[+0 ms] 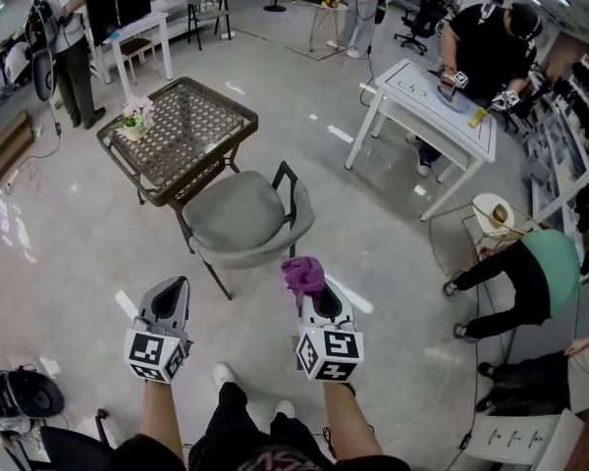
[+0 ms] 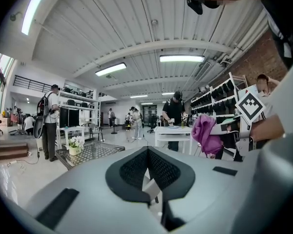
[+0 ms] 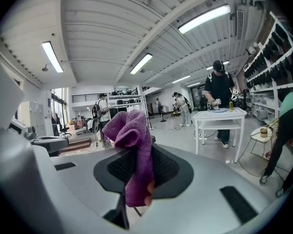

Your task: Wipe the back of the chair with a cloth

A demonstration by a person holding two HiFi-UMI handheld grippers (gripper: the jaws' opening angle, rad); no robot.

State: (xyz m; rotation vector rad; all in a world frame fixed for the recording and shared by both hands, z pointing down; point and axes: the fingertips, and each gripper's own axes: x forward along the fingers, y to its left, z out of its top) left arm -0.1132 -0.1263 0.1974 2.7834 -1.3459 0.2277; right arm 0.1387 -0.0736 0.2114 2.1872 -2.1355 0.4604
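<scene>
Purple cloth (image 3: 134, 150) is clamped in our right claw (image 1: 314, 287), our left claw (image 1: 170, 297) is closed on nothing, and both hang over the floor just short of the grey chair (image 1: 243, 219), so we judge its back not yet wiped.

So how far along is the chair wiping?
Done: the purple cloth is clamped in the right gripper. In hand: both grippers hover short of the grey padded chair, the left gripper empty. Left: all the wiping; the cloth hasn't touched the chair's back.
</scene>
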